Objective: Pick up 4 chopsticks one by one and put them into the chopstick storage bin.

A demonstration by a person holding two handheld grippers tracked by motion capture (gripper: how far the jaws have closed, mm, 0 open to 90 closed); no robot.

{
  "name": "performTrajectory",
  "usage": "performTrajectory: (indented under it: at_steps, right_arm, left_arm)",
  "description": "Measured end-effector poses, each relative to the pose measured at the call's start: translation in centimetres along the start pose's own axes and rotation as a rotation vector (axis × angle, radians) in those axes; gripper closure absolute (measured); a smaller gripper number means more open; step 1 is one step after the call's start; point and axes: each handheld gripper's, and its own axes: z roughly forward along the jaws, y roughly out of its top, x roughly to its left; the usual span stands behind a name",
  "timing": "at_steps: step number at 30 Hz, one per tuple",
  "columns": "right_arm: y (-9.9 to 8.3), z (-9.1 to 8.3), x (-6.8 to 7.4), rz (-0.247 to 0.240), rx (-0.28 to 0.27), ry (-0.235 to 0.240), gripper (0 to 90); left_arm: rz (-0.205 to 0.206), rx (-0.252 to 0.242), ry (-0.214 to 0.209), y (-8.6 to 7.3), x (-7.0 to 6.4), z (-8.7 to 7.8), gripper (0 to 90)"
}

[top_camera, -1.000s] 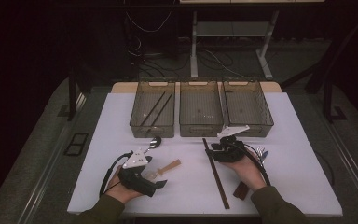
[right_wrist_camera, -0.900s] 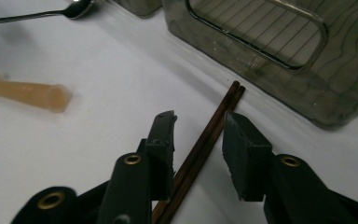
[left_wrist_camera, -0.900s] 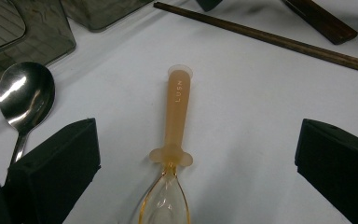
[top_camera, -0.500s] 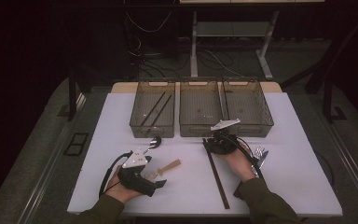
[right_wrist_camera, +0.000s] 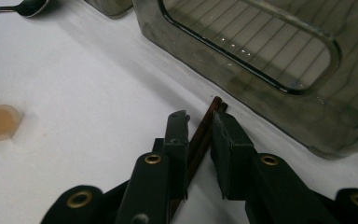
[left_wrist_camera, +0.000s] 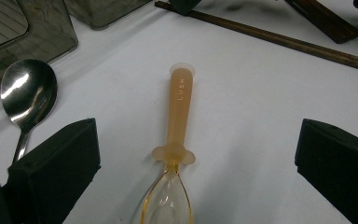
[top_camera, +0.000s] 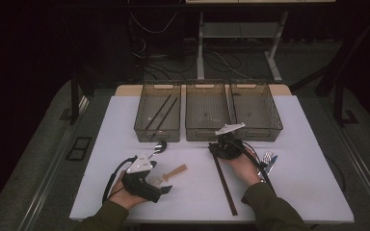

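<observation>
A pair of dark brown chopsticks (top_camera: 225, 184) lies on the white table (top_camera: 308, 192), pointing toward the bins. My right gripper (top_camera: 218, 150) sits at their far end, and in the right gripper view its jaws (right_wrist_camera: 199, 117) are shut on the chopsticks (right_wrist_camera: 204, 122), close to the middle bin's wall. A clear spoon with an orange handle (left_wrist_camera: 179, 109) lies flat between the wide-open jaws of my left gripper (left_wrist_camera: 196, 129). From above, my left gripper (top_camera: 159, 179) rests near the table's front left, over the bowl end of the orange spoon (top_camera: 174, 171).
Three smoky plastic bins stand in a row at the back: the left bin (top_camera: 158, 131) holds thin dark sticks, then the middle bin (top_camera: 207, 132) and the right bin (top_camera: 257, 130). A metal spoon (top_camera: 160, 147) lies before the left bin. Metal cutlery (top_camera: 268, 159) lies by my right hand.
My right gripper has moved left and slightly away from me onto the far end of the chopsticks and closed there. My left gripper has stayed in place, open.
</observation>
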Motion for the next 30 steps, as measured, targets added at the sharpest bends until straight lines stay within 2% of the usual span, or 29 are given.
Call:
performTrajectory:
  at_steps: [12,24,30]
  right_arm:
    - [0.6,0.7,1.1,-0.037,0.002,0.034,77.6]
    - [1.3,1.5,2.8,-0.106,0.014,0.088,79.3]
    - [1.3,1.6,3.0,-0.098,0.01,0.106,77.3]
  left_arm:
    - [0.0,-0.001,0.004,0.0,0.0,0.0,0.0]
    - [0.0,-0.003,0.006,0.0,0.0,0.0,0.0]
    - [-0.001,-0.003,0.005,0.0,0.0,0.0,0.0]
